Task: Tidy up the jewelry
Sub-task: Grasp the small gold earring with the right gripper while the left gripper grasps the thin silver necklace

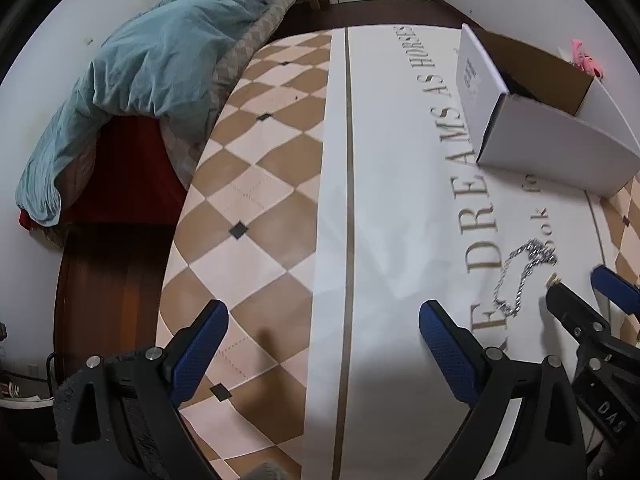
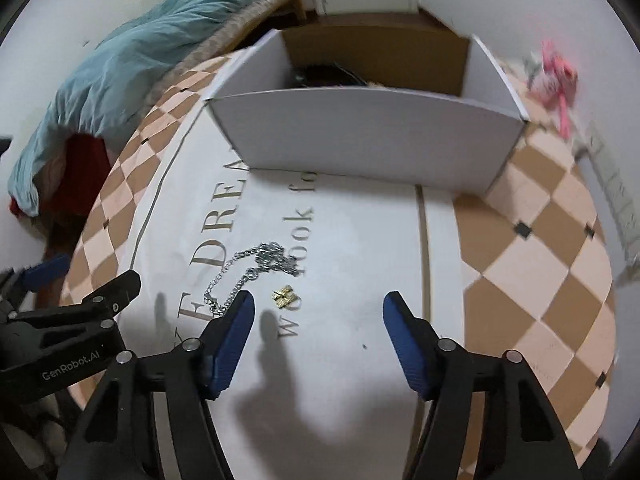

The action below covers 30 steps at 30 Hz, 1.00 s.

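Both claws spread wide, nothing pinched. Right claw [image 2: 316,312] hovers low over the counter [image 2: 360,240], aimed at the jewelry; left claw [image 1: 320,320] parked off to the side over bare printed cloth, likely kept out of the way while the right one works.

Silver chain [image 2: 256,264] heaped loose on the white printed band of the cloth, partly over the lettering, one strand trailing toward the right claw's left finger [image 2: 234,320] and passing just beside or under its tip; cannot tell if touching. Small gold earring-like piece [image 2: 283,297] lies apart from the chain, just beside it, between the two blue fingers and closer to the left one. Looks like the next pick target, judging from the framing; small and flat, so probably needs a low, centred pinch and could slip.

White cardboard box [image 2: 368,136] stands open-topped beyond the jewelry, well ahead of the right claw; dark items already inside, too hidden to identify. Presumably the drop spot, set near for short carries.

From the left wrist view: same chain [image 1: 520,276] right of the left claw, near the right claw's fingers [image 1: 614,284]; box [image 1: 560,140] farther back right. Pink item [image 2: 558,76] past the box, blurred.
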Motion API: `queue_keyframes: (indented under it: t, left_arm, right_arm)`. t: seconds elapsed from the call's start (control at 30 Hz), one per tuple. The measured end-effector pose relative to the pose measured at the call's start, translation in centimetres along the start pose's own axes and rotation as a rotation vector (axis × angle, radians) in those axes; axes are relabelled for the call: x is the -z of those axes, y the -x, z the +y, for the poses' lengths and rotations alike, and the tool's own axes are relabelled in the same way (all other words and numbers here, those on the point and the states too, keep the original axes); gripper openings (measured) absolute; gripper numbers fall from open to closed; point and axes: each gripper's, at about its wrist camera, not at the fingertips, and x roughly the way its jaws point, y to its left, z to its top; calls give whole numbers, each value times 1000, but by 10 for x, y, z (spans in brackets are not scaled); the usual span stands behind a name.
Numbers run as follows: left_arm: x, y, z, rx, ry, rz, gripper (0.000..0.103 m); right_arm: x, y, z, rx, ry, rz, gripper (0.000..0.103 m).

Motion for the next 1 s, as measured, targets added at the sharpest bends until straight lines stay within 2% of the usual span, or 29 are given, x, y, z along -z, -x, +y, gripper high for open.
queue_keyframes:
  t: [0.1,0.2,0.3,0.47,0.6,0.77,0.83,0.87,0.9,0.93,0.97,1.0]
  left_arm:
    - [4,-2,1,7,1,4,98]
    - [5,-3,2,11,2,3,98]
    - [4,-1,0,24,2,-3,98]
    - [-5,9,-17,74,-27,-26,98]
    - [-16,14,-51,150,-100,-43,97]
    - [-26,6,-98,223,-213,-19,94]
    - [-27,2,-111,234,-255,-14,79]
    - [-28,3,-113,248,-260,-28,75]
    - [-28,4,-115,252,-266,-36,63]
    - [-30,6,-117,275,-277,-45,43]
    - [-31,7,-118,290,-282,-49,31]
    - [-32,8,-120,299,-292,-48,15]
  right_arm:
    - [3,-2,13,39,61,-32,48]
    - [6,-2,20,92,110,-52,11]
    - [2,-2,17,85,98,-45,11]
    - [-1,12,-19,67,-36,-49,11]
    - [1,22,-57,93,-133,-44,11]
    - [11,29,-94,130,-223,-41,11]
    - [15,32,-104,137,-259,-41,11]
    - [16,32,-109,134,-278,-39,11]
    - [17,33,-113,132,-293,-39,11]
    - [18,34,-117,134,-304,-40,11]
    - [18,35,-119,134,-309,-41,11]
    - [18,36,-120,133,-313,-42,12]
